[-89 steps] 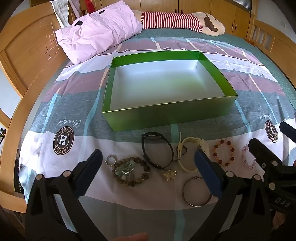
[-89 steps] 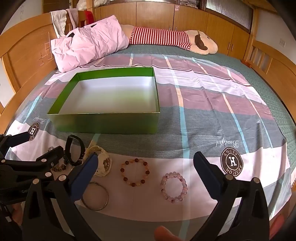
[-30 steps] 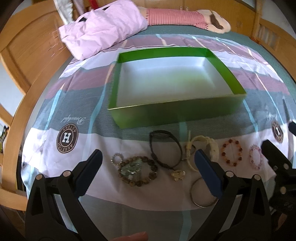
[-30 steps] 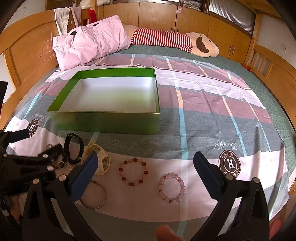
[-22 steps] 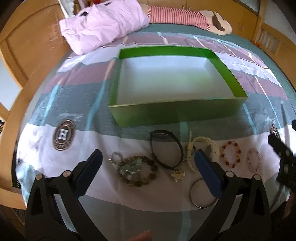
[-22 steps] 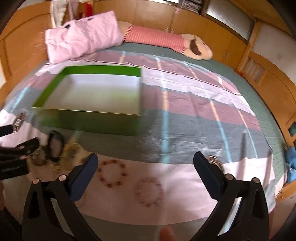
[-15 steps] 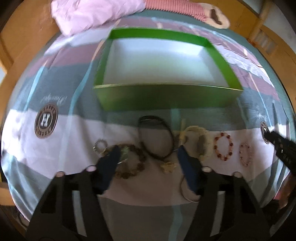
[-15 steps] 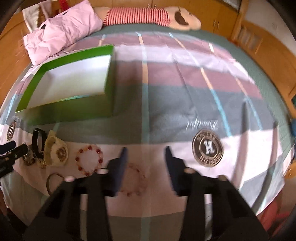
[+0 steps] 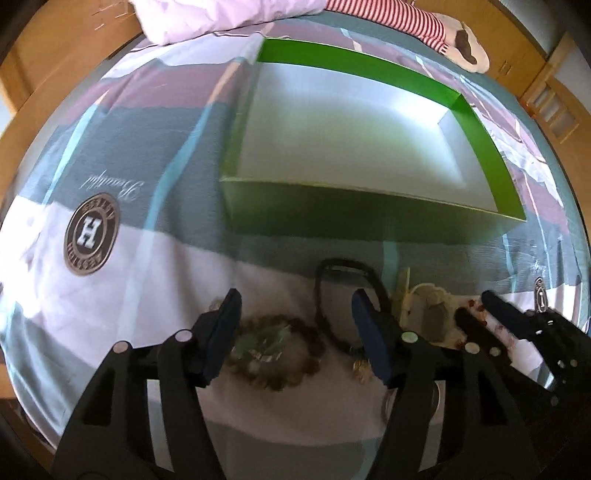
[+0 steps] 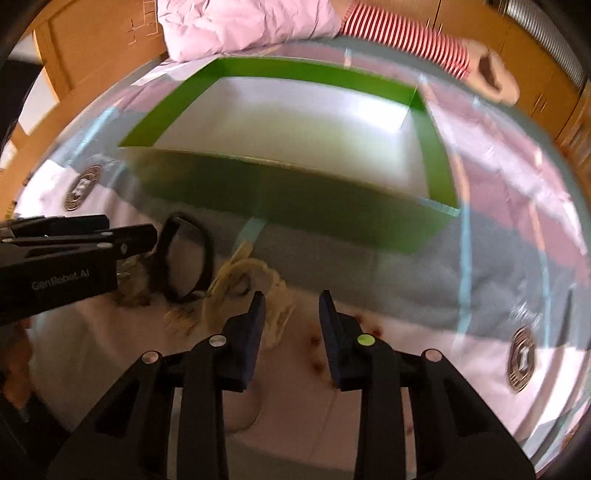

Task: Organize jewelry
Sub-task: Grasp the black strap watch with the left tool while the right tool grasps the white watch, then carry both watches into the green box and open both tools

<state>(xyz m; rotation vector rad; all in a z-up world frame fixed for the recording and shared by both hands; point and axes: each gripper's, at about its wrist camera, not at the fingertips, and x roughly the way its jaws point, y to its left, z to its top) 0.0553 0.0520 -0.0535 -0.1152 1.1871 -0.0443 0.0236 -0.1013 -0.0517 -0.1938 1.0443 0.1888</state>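
Note:
An open green box [image 9: 369, 214] with a white inside stands on the bed; it also shows in the right wrist view [image 10: 288, 192]. Jewelry lies in front of it. My left gripper [image 9: 295, 325] is open, low over a brown bead bracelet [image 9: 273, 350] with a pale green piece, beside a black band [image 9: 347, 295]. My right gripper [image 10: 291, 321] is open, partly narrowed, low over the bed between a cream bracelet [image 10: 255, 284] and a red bead bracelet [image 10: 317, 339]. The black band [image 10: 184, 258] lies to its left. A metal ring [image 9: 388, 402] is partly hidden behind my left finger.
The bedspread [image 9: 110, 155] is striped grey, pink and white with round logos [image 9: 90, 236]. A pink pillow [image 10: 251, 22] and a striped plush toy [image 10: 424, 37] lie behind the box. Wooden bed frame [image 9: 55, 55] at the left. My left gripper also shows in the right wrist view [image 10: 122, 236].
Both grippers have dropped close to the bed and moved in toward the jewelry. Both sets of fingers have narrowed from wide open. Nothing is held.

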